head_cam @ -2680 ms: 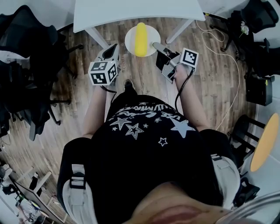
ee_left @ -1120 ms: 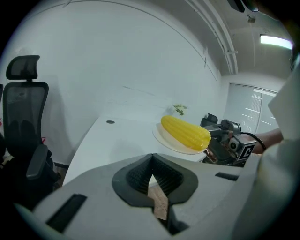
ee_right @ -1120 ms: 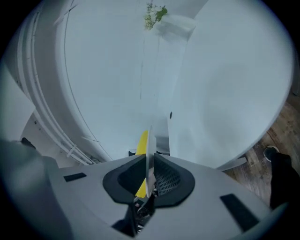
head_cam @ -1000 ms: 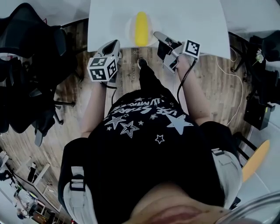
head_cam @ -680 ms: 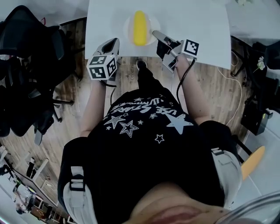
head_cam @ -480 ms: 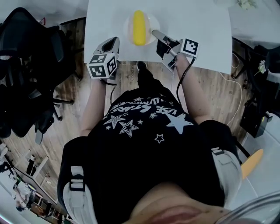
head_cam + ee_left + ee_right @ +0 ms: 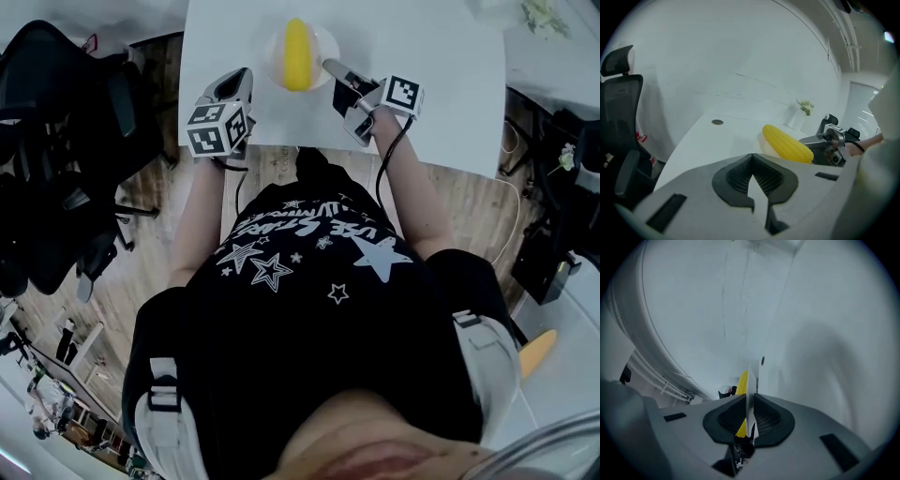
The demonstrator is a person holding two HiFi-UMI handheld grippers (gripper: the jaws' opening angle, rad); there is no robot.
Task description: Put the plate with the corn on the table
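I'm watching the head view blowing out the white worktop [image 7: 422, 84] while the floor [image 7: 141, 253] and chairs [image 7: 56, 141] are sinking into murk. Fisheye is bending everything, corners going black. Both gripper views are looking flat and washed-out, near jaws coming out soft, a blurry shadow lying across the worktop.

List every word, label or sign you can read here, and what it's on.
Nothing reads for certain.
Shirt: white lettering above the stars, upside down and warped, unreadable.
Left cube, right cube: black-and-white square markers, no letters.
Red tag by the chair: too small.
Plate, corn: no print.
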